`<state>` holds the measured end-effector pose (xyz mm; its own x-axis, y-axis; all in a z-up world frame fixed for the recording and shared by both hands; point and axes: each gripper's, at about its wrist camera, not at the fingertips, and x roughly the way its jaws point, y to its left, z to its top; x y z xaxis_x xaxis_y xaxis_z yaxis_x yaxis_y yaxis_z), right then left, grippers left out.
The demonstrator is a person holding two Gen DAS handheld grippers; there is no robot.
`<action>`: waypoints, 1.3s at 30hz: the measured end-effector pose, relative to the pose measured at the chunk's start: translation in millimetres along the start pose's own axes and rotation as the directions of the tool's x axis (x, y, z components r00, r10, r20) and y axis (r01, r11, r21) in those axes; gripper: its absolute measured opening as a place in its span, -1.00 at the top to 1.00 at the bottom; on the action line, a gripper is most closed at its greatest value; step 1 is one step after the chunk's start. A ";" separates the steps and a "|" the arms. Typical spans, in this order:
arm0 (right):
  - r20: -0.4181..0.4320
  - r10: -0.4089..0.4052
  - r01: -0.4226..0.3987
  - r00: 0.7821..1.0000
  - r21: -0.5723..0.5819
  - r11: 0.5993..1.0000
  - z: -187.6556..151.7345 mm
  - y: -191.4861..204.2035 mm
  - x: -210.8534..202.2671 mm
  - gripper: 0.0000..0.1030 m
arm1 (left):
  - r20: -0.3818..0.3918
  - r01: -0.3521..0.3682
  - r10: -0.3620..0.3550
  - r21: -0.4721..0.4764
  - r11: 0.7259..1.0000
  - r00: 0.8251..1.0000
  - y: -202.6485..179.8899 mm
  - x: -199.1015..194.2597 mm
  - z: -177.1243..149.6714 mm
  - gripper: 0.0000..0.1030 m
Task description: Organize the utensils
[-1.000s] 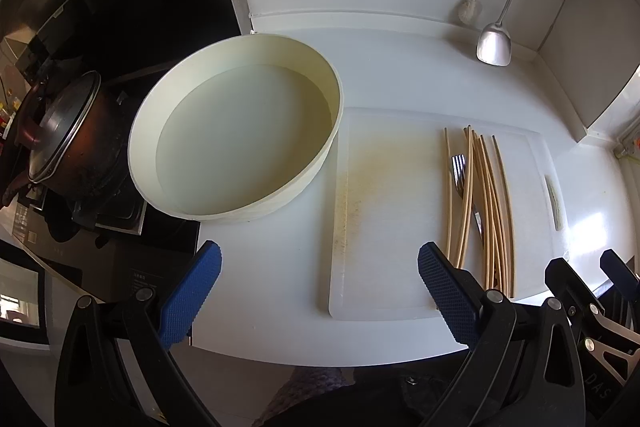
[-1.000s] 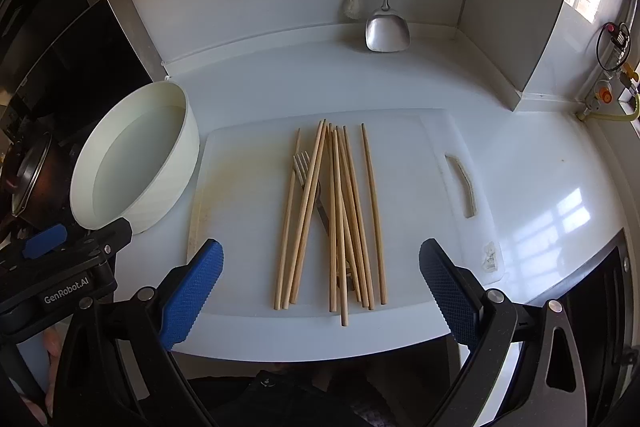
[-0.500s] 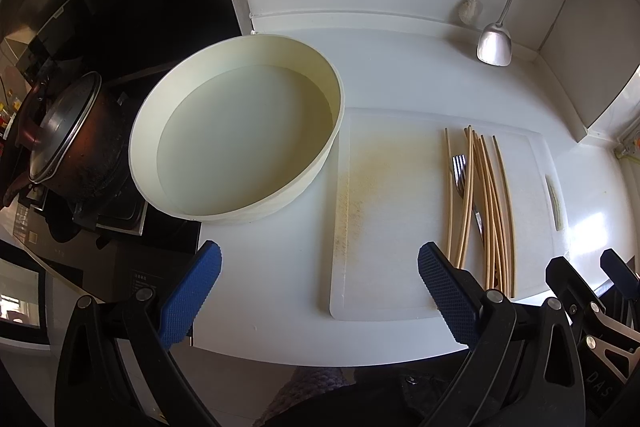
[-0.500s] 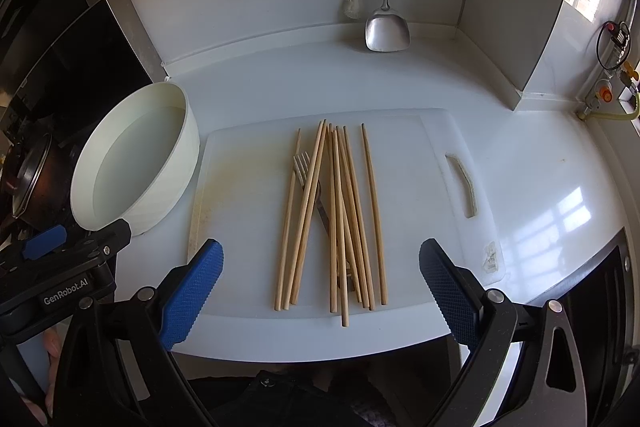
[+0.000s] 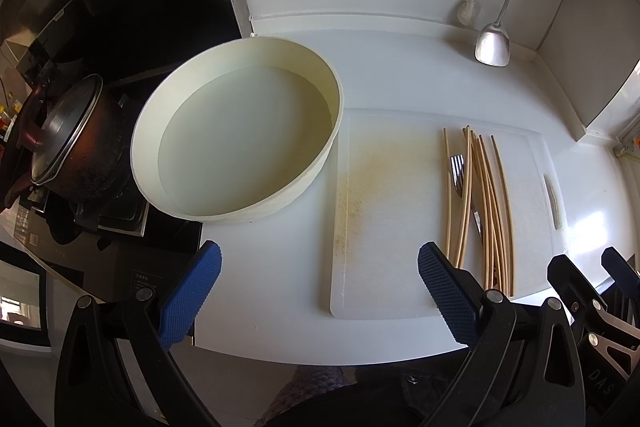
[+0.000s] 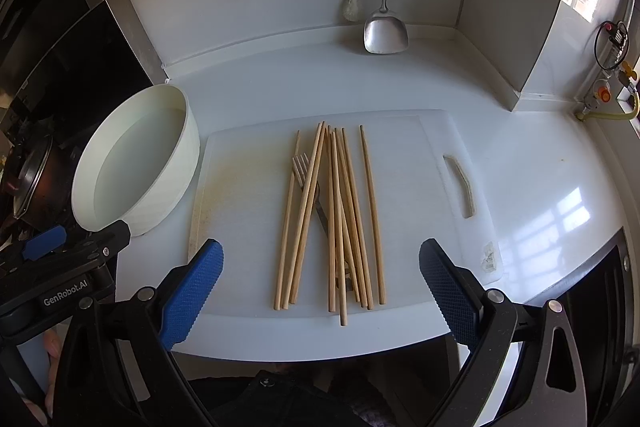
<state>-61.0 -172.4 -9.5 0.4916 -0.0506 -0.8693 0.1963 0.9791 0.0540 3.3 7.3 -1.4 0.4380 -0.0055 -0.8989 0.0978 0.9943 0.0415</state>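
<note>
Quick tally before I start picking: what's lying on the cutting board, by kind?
Chopsticks: about 9 (they overlap, so the count isn't exact)
Fork: 1, partly under the chopsticks
Total: about 10

You have bare cutting board (image 6: 248, 195) left of the chopsticks (image 6: 336, 219); the basin (image 6: 136, 163) crowds its left edge.
</note>
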 end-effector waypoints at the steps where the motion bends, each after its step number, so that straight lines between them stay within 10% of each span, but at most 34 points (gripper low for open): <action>1: -0.001 0.000 0.000 1.000 0.000 1.000 -0.4 0.1 0.0 -0.82 | 0.001 0.000 0.000 0.000 1.000 1.000 0.7 -0.5 0.1 -0.88; 39: 0.009 0.008 -0.008 1.000 0.016 1.000 -1.8 1.3 -1.6 -0.82 | -0.008 0.008 -0.007 0.009 1.000 1.000 2.0 -0.5 -0.3 -0.88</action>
<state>-63.0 -170.7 -8.9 0.5008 -0.0442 -0.8645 0.2059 0.9761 0.0694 3.1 9.3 -1.0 0.4303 -0.0121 -0.9026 0.1093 0.9932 0.0388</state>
